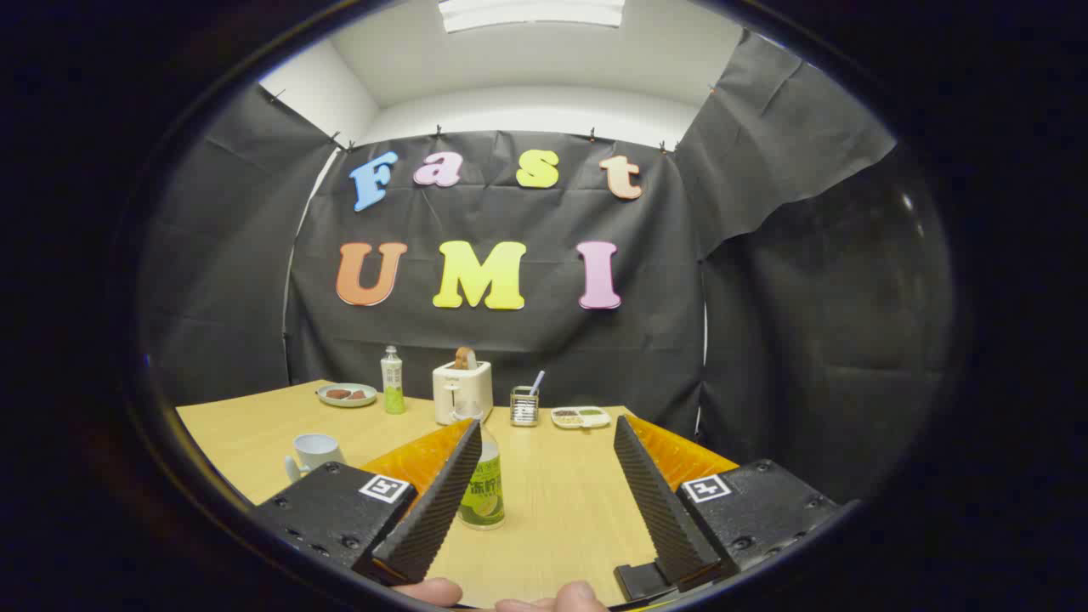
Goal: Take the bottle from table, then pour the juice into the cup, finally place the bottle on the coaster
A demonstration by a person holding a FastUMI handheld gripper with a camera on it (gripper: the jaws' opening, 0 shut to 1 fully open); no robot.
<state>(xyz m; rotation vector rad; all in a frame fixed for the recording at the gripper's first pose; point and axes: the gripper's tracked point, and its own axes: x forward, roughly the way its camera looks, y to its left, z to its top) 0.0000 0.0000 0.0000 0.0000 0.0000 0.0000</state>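
Pale wood covers the counter, and the gripper hangs low over it, level and aimed straight across toward the black cloth wall. Its two fingers are spread wide apart, released, gripping nothing. Fingertips of the person's hand show just behind the fingers, at the near end of the counter.

The bottle stands upright on the counter between the fingers, hard up against the left finger, which covers part of its side; whether they touch cannot be told. Its long axis is vertical, cap up, green label facing the gripper. A wide gap of bare counter lies between it and the right finger.

The cup sits just left of the left finger, upright, mouth up, handle on its near side.

Well beyond the fingers, along the far side of the counter, stand a plate with dark pieces on it, a second bottle, a toaster with a slice poking out, a wire holder with a stick in it, and a shallow divided dish.
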